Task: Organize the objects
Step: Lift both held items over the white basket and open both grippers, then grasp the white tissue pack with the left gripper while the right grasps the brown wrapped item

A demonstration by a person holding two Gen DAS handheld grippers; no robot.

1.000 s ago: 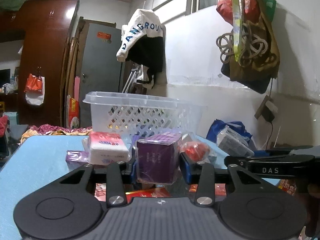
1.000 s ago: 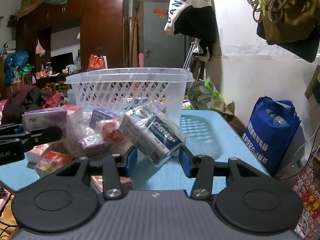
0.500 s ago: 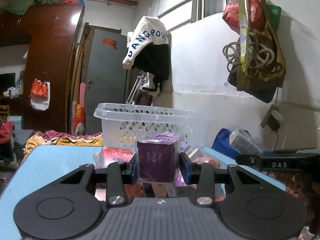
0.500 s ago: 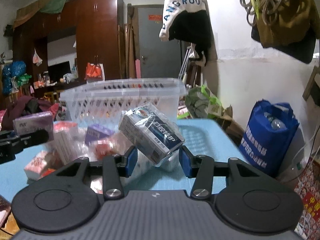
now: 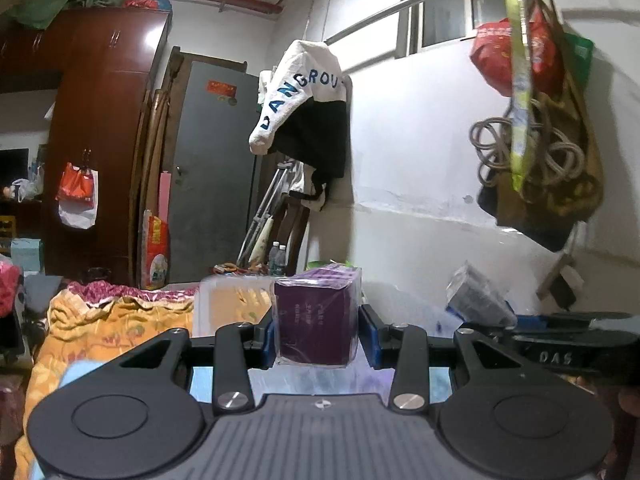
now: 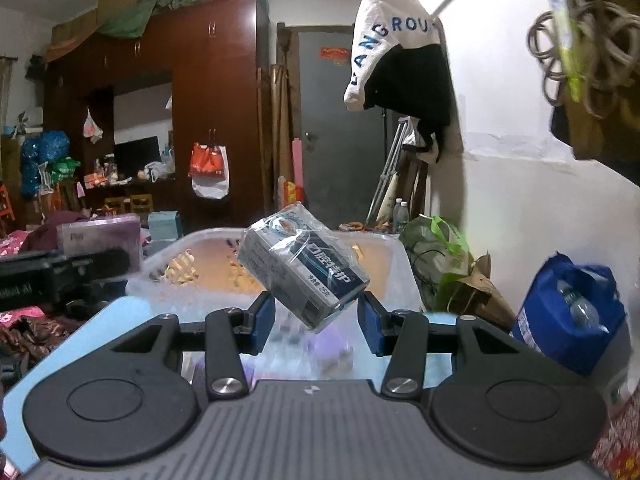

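The left tongs (image 5: 318, 330) are clamped on a purple box (image 5: 316, 316) wrapped in clear film, both blue pads pressed flat against its sides so it stands upright between them. The box hides most of the white basket (image 5: 234, 304) behind it; only a blurred stretch of the basket's rim and wall shows to the left of the box, and whether anything lies inside cannot be made out from this view. Below the box, the things on the bench are a purple and white smear.

The right tongs (image 6: 316, 320) hold a grey and blue box (image 6: 304, 270), also film-wrapped, tilted with one corner down between the pads; the jaws stand moderately apart, and the box's lower end sits between them. Behind it the basket (image 6: 396, 256) is soft with blur, its holes showing only as pale marks. The blue bench (image 6: 120, 312) shows only as a strip at lower left, cut off by the tongs' body.

Each view catches the other tongs at its edge: the purple box (image 6: 100, 236) at far left, the grey box (image 5: 478, 304) at right, blurred.
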